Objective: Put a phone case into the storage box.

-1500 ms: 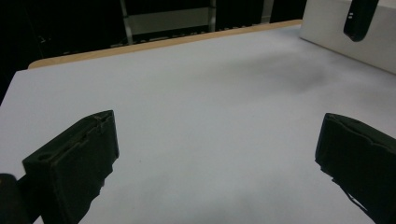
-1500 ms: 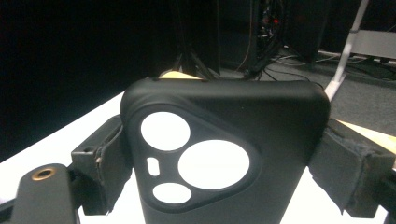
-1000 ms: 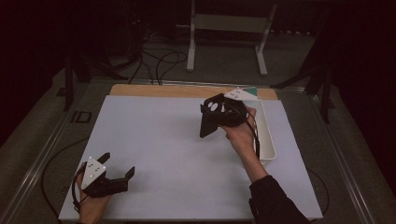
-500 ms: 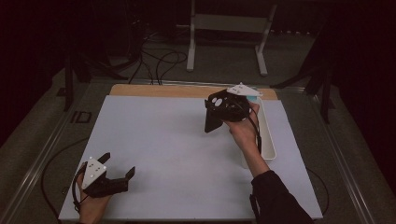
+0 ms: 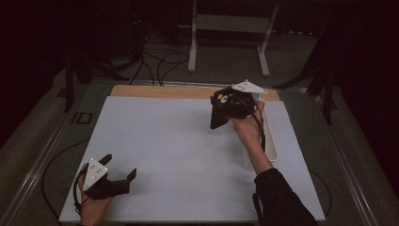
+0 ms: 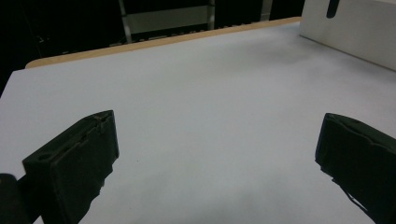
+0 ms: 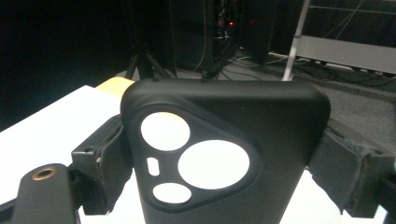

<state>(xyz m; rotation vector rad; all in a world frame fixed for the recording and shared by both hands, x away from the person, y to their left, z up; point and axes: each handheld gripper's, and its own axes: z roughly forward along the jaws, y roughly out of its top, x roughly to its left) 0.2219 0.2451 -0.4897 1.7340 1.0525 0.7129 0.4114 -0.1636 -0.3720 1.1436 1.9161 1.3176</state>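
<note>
A black phone case (image 7: 224,154) with a three-cornered camera cut-out stands between the jaws of my right gripper (image 7: 222,140), which is shut on its sides. In the high view the right gripper (image 5: 230,106) holds the phone case (image 5: 220,113) above the far right part of the white mat (image 5: 164,136), close to a white bin (image 5: 272,143). My left gripper (image 5: 120,165) rests low at the mat's near left corner. It is open. The left gripper (image 6: 217,126) has only bare mat between its jaws.
The long white bin (image 6: 350,32) lies along the mat's right side. A wooden table edge (image 5: 164,91) runs behind the mat. A metal stand (image 5: 226,23) and cables (image 5: 160,61) are on the floor beyond the table.
My right gripper has drifted a little to the right and away with the phone case in it. The left gripper has stayed put.
</note>
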